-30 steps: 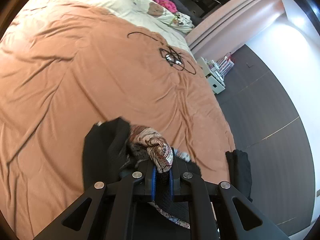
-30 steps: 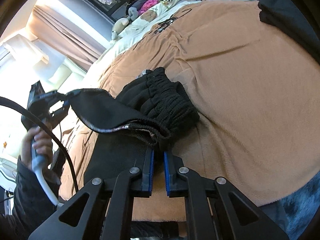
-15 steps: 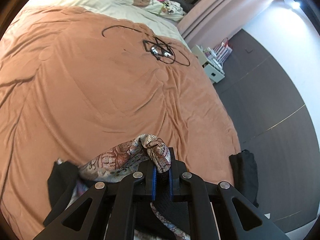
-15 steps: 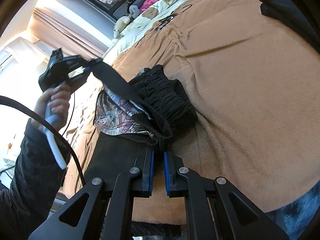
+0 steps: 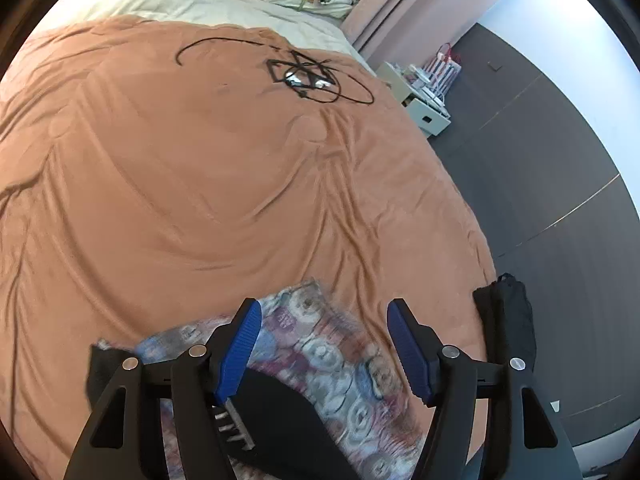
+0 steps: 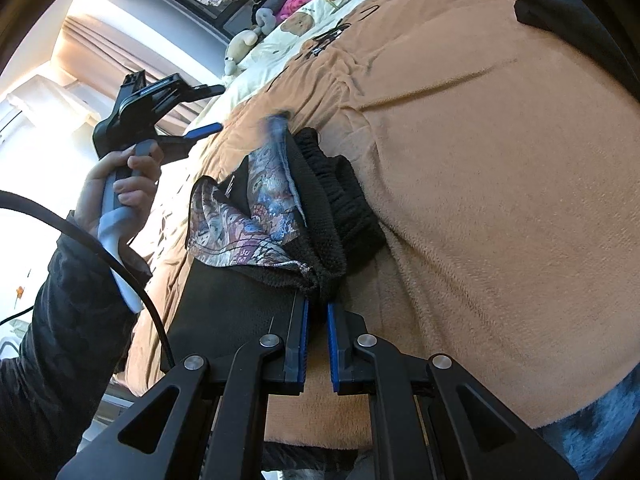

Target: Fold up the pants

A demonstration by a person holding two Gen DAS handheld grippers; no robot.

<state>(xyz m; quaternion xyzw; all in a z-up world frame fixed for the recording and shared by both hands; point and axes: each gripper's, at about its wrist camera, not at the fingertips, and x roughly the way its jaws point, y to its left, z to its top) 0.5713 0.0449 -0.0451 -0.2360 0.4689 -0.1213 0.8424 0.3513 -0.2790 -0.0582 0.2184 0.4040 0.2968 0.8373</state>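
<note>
Left gripper (image 5: 324, 344): black angular linkage arms, round silver screws, ribbed blue pads (image 5: 240, 350), small toothed metal strip at lower centre. Right gripper (image 6: 317, 344): same black frame, silver screws, blue pads. Person, left of right-wrist frame: dark sleeve (image 6: 60, 320); pale grey handle (image 6: 116, 236); black cable (image 6: 100, 248).

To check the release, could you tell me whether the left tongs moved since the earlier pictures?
Yes: the left tongs rose toward the curtain, jaws just opened, the pants dropped.

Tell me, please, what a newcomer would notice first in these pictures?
Probably the black pants with their bright patterned lining turned out, lying near the edge of the orange blanket. The right tongs pinch the waistband, while the left tongs, which have just opened, hang over the lining with nothing between them.
</note>
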